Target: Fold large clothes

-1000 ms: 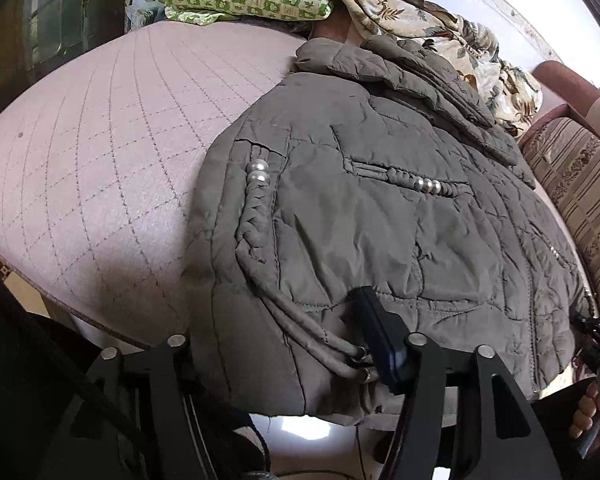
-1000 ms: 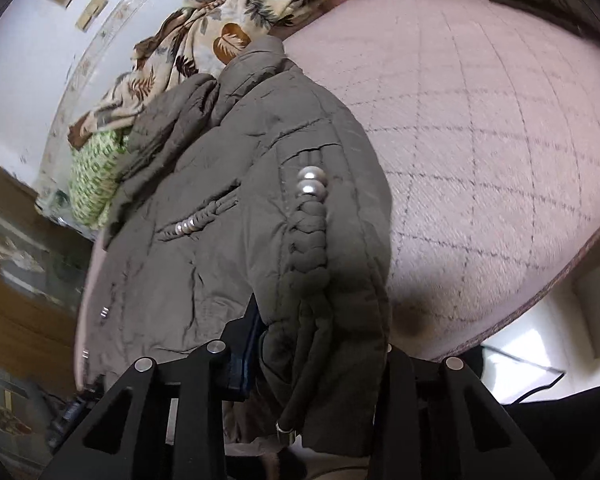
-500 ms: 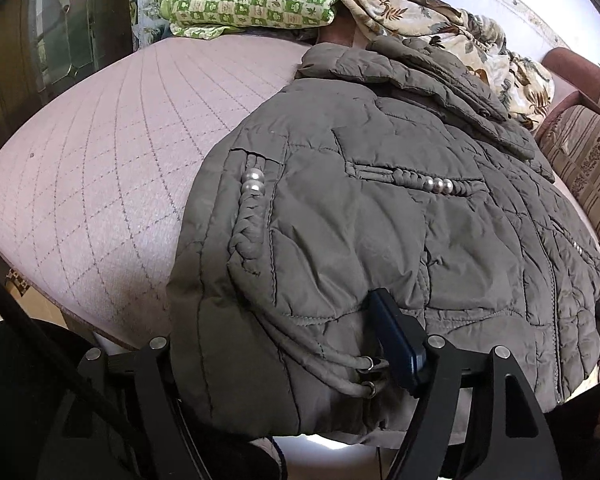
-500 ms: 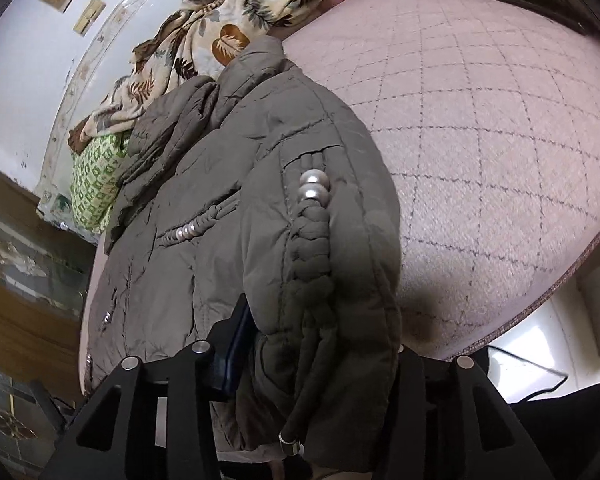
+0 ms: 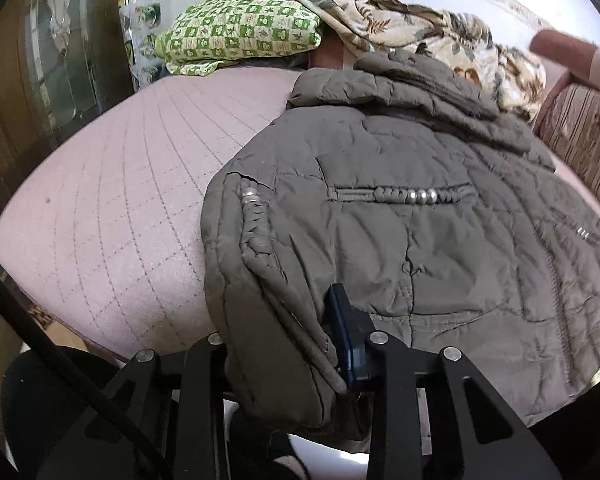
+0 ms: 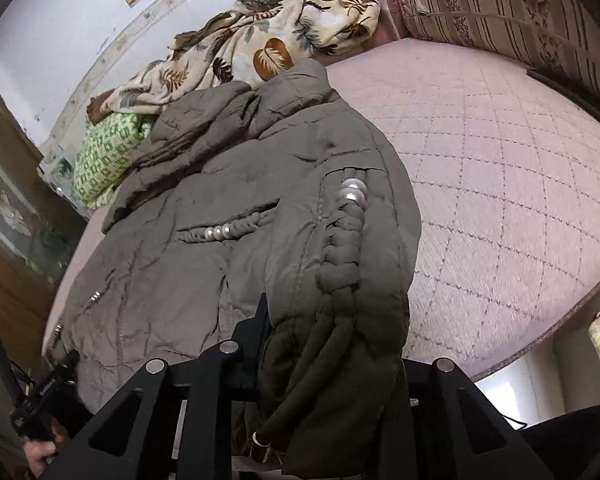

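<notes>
Now, left claw (image 5: 284,344): angled down over the near edge of the bed, jaws just closed, pinching the jacket's hem fold.
Right claw (image 6: 332,364): angled down likewise, jaws just closed on the jacket's braided side edge.
Jacket (image 5: 420,248): grey-brown, quilted and puffy, spread flat on the bed, collar far, hem near.
Trim: braided cords with pearl-like beads (image 6: 352,194).
Bed (image 6: 500,200): pink cover, stitched in diamonds.
Pillow (image 5: 240,32): green checks, beside a leaf-print blanket (image 6: 268,48).

The jacket (image 5: 420,240) ahead of the tongs is matt, puffy quilted cloth with glossy pearl-like beads (image 6: 352,192). Beneath it, the bed (image 5: 112,216) has a dull, stitched pink cover. The tongs' frame looks matt black plastic.
</notes>
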Tool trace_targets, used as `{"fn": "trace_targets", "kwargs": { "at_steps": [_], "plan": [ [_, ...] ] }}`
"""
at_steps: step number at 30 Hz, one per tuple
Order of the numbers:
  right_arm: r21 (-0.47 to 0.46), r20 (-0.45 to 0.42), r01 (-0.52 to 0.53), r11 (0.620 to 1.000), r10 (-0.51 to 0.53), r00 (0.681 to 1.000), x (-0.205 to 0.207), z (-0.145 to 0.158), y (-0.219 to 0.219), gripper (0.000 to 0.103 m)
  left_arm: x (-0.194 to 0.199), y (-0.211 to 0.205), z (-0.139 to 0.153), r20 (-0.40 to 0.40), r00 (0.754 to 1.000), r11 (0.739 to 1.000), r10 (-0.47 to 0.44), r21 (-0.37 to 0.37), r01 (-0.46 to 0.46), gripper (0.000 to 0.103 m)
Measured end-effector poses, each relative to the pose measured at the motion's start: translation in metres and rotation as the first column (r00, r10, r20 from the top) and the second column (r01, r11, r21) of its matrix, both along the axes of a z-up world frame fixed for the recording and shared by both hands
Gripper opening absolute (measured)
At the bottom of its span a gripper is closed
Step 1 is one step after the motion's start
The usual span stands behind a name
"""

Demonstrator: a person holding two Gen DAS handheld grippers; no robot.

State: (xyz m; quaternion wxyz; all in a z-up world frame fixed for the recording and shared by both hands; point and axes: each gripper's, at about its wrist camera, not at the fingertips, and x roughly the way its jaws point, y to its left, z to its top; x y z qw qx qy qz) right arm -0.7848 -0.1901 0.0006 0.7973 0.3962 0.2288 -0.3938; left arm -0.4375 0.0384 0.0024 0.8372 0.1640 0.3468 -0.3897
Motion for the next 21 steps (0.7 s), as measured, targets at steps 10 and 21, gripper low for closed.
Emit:
{"fn": "trace_targets", "kwargs": {
  "at_steps": [10,21],
  "plan": [
    [0.026,-0.018,0.004,1.0,-0.003,1.0,0.0,-0.007,-0.004,0.028,-0.012,-0.011,-0.005,0.107,0.994,0.997,0.01,0.069,-0.018,0.034],
    [0.031,-0.02,0.014,0.999,-0.014,1.0,0.0,-0.006,-0.002,0.029,-0.013,-0.012,-0.005,0.117,0.993,0.996,0.008,0.084,-0.018,0.036]
  ]
}}
